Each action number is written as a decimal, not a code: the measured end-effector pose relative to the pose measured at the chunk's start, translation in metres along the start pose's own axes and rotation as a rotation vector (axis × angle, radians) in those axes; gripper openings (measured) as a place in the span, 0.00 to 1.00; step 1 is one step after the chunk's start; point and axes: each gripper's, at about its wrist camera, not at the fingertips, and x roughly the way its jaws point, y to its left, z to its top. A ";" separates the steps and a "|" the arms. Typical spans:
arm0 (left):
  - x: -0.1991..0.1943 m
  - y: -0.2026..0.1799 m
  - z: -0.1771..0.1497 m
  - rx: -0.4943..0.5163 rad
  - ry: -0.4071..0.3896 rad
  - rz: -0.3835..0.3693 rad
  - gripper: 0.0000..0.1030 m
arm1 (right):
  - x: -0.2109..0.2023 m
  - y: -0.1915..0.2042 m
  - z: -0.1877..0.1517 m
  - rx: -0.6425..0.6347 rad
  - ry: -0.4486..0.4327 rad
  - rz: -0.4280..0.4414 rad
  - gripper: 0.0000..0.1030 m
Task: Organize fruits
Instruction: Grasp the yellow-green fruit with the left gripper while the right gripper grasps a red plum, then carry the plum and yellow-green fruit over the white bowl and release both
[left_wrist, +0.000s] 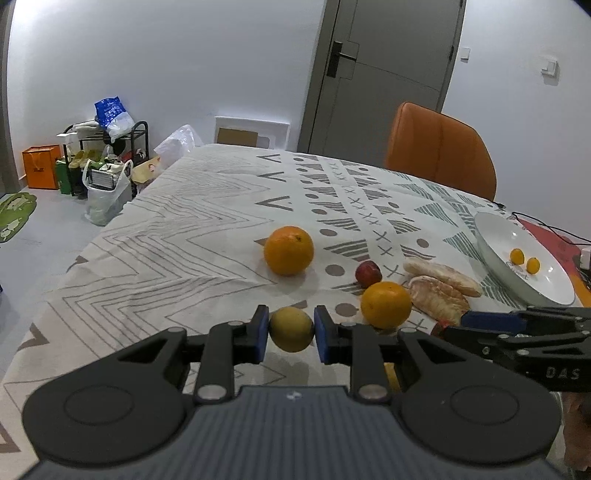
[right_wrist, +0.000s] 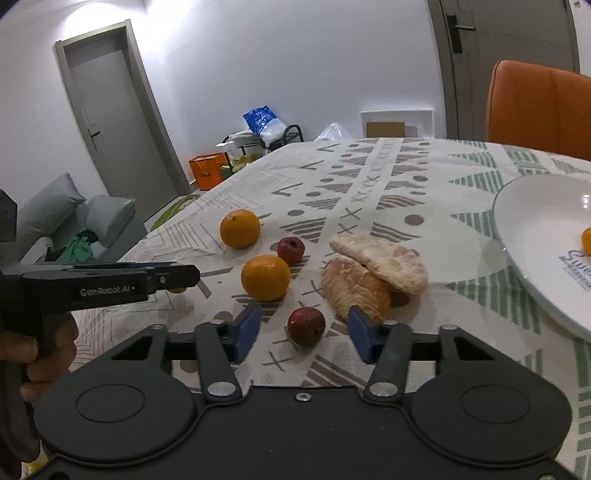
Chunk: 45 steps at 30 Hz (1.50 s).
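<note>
Pinching a smooth round yellow-green fruit, the left gripper presses blue pads against it. The right gripper stands spread around a dull dark-red wrinkled fruit, untouched. Only the right view shows rough peeled pomelo segments at one o'clock of that red fruit.

Yellow-green round fruit at the near edge of the surface, pinched between blue pads. Two oranges: one far left, one nearer, right of it. Small dark red fruit between them, a second red one near, upright, free on the cloth. Two peeled pomelo segments stacked, right of the oranges. White plate far right holds two tiny yellow fruits.
</note>
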 end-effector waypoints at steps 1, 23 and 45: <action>-0.001 0.000 0.001 0.001 -0.003 0.002 0.24 | 0.001 0.000 0.000 -0.002 0.002 -0.002 0.44; -0.010 -0.016 0.011 0.021 -0.045 -0.031 0.24 | -0.026 -0.010 0.003 0.009 -0.045 -0.030 0.21; -0.008 -0.069 0.020 0.088 -0.084 -0.131 0.24 | -0.074 -0.046 -0.003 0.067 -0.128 -0.128 0.21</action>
